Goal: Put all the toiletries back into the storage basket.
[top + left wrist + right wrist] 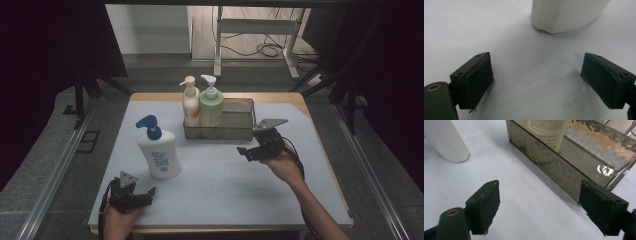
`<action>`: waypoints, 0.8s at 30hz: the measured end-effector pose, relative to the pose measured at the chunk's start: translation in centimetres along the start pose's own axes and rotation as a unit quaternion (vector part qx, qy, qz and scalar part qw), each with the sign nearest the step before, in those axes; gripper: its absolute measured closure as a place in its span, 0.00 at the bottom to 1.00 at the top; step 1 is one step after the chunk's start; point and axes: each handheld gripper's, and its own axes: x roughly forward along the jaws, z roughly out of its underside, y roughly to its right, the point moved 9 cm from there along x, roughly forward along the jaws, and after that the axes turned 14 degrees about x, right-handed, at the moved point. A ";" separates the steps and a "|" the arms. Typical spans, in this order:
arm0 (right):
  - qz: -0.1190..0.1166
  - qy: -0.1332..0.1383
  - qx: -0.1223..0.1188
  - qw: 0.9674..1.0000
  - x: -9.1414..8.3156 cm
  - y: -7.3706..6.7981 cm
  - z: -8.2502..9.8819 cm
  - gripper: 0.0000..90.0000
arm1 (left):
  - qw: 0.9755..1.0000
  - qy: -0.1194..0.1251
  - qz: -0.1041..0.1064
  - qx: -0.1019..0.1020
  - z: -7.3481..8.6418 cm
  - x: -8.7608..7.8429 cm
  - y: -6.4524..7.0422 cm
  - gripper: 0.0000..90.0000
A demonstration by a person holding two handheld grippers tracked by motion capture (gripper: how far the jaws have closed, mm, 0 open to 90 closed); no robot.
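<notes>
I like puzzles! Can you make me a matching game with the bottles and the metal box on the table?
Things:
1. white bottle with blue pump
2. green bottle
3. cream bottle
4. metal basket

Places:
A. in the basket, at its left end
B. standing alone on the table mat
C. in the basket, right beside the cream one
D. just beyond the right tool

Pairs: 1-B, 2-C, 3-A, 4-D

Lab-like recording room, dark curtains flanking the table (320, 165), cables (265, 49) and metal stand (250, 30) on the floor behind it
</notes>
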 end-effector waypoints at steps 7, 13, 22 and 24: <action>0.007 -0.004 -0.007 1.000 -0.7 0.1 1.3 0.15 | 1.000 0.000 -0.001 0.000 0.0 0.0 0.0 0.11; 0.021 -0.008 -0.025 0.999 -1.3 0.2 2.4 0.14 | 1.000 0.000 -0.001 0.000 0.0 0.0 0.0 0.11; 0.019 -0.001 -0.020 1.000 -1.9 0.1 4.1 0.01 | 1.000 0.000 -0.001 0.000 0.0 0.0 0.0 0.11; 0.019 0.001 -0.020 1.000 -2.0 0.1 4.5 0.00 | 1.000 0.000 0.000 0.000 0.0 0.0 0.0 0.11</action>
